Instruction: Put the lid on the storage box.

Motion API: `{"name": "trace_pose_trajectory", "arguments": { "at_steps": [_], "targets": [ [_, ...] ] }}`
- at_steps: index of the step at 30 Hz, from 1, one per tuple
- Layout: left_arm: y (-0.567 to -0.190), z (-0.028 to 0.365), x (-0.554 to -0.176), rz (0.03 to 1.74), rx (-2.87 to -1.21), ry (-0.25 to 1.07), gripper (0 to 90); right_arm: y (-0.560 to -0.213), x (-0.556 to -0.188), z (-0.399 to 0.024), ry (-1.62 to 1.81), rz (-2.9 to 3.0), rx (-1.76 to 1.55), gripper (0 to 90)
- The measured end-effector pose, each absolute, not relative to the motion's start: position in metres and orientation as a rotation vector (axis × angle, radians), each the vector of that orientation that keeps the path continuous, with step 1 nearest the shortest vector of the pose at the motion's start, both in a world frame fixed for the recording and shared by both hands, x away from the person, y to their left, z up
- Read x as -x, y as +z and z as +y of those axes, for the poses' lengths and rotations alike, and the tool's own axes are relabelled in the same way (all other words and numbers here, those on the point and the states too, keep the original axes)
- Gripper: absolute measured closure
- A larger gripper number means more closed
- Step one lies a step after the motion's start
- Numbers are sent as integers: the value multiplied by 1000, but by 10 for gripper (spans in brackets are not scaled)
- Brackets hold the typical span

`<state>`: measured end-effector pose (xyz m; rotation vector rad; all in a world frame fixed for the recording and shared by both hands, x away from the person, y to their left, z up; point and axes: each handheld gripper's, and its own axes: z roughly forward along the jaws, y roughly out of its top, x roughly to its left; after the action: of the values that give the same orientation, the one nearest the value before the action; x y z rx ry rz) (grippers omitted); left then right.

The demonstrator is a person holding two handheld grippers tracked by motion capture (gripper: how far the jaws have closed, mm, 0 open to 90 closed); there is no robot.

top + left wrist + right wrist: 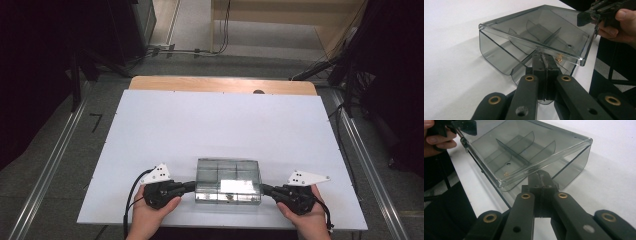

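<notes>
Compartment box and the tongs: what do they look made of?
Compartment box: looks like smoky, see-through hard plastic, glossy; the dividers show through the lid and the edges catch glints. Tongs, left and right: matte black, probably plastic, with brass-coloured pins at the joints.

A flat white rectangular board (210, 130) lies as the work surface on a light wooden tabletop (220, 84), whose far edge shows as a tan strip beyond the board. A small dark round spot (258, 92) sits on that strip, right of centre. Grey floor (65, 150) surrounds the table, with metal rails (55, 160) running along the left and right sides. Black cables (225, 30) trail on the floor at the far side, near a pale wooden frame (280, 10). Dark curtains (30, 75) hang at both sides.
</notes>
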<state>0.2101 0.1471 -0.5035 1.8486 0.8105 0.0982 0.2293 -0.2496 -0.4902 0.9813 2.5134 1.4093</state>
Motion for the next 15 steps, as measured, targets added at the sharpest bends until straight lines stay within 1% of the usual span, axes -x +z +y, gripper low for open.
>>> {"name": "trace_pose_trajectory", "arguments": {
  "at_steps": [15],
  "targets": [
    [-507,148,-213,823,-1890,67,900,-493,-231,-250,1348,2529,-978,884]
  ]
}}
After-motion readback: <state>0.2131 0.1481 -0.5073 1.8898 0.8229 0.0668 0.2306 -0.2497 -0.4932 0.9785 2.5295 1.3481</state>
